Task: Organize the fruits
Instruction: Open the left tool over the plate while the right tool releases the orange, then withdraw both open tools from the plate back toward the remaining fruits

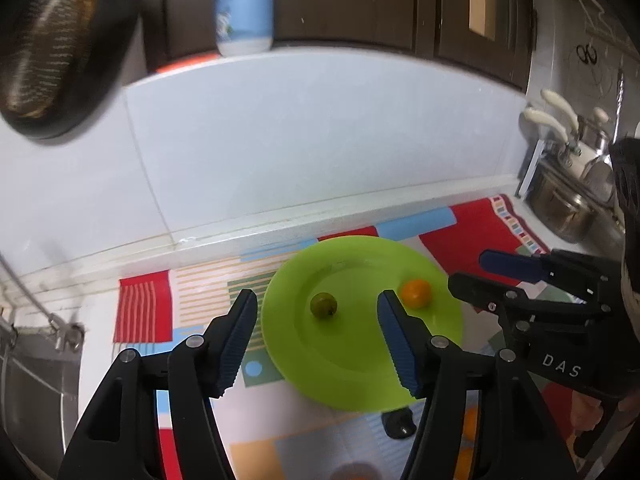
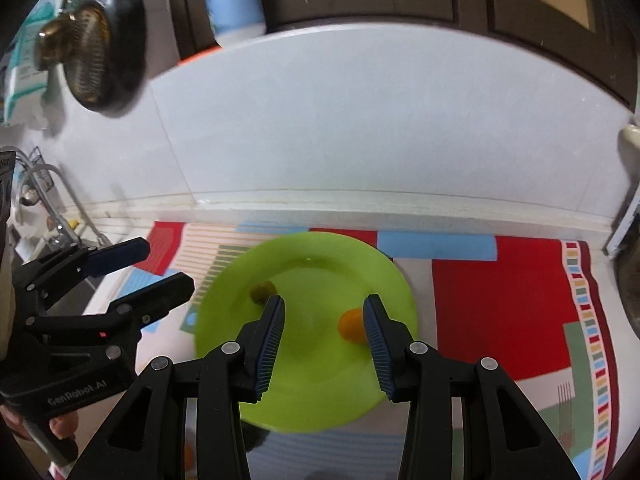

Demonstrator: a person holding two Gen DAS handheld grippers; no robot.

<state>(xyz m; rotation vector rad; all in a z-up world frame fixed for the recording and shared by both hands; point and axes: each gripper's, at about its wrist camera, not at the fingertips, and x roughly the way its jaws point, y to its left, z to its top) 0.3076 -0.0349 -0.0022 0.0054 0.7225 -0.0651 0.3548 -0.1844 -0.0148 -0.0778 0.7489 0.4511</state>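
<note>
A lime-green plate (image 1: 360,376) (image 2: 320,396) lies on a patterned mat. On it sit a small green fruit (image 1: 323,305) (image 2: 262,292) toward its left and a small orange fruit (image 1: 417,293) (image 2: 351,325) toward its right. My left gripper (image 1: 318,300) hangs above the plate's near side, open, with nothing between the pads; the green fruit lies on the plate beyond the gap. My right gripper (image 2: 325,300) is also open and empty over the plate, and its right finger hides part of the orange fruit. Each gripper shows in the other's view, the right gripper (image 1: 466,270) and the left gripper (image 2: 168,264).
The colourful mat (image 2: 500,312) covers a counter against a white tiled wall (image 1: 320,140). A black pan (image 1: 52,48) hangs at upper left beside a blue-and-white bottle (image 1: 244,4). A sink (image 1: 32,380) lies left, metal pots (image 1: 568,204) right. More orange fruit (image 1: 470,424) and a small black object (image 1: 396,422) lie near the plate's front.
</note>
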